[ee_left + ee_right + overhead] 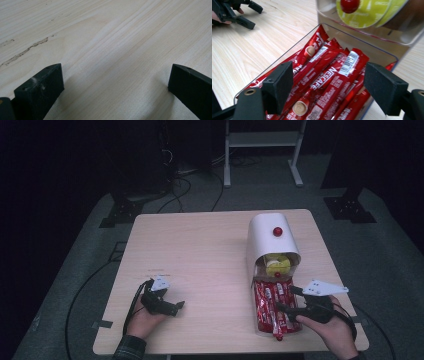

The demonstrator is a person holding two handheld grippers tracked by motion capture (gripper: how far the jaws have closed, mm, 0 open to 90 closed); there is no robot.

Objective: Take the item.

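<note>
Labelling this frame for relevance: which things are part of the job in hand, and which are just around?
In the job:
- right gripper, open, jaws over the drawer
- red coffee sticks
- clear drawer pulled out of the white dispenser

Just around:
- left gripper, open, jaws on bare table
- yellow-green pods in the upper compartment
- white frame on the floor

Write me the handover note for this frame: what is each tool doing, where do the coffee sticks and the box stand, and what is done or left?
Left tool: open, holding nothing, low over bare table at the near left.
Right tool: open, holding nothing, jaws either side above the red Nescafe sticks.
Sticks: lying packed in the clear tray pulled out at the front of the white box, near right of the table. Yellow-green pods sit in the compartment above, behind a flap with a red knob.
Done: tray is open.
Left: no stick gripped yet; probably close on one and lift it out.
</note>
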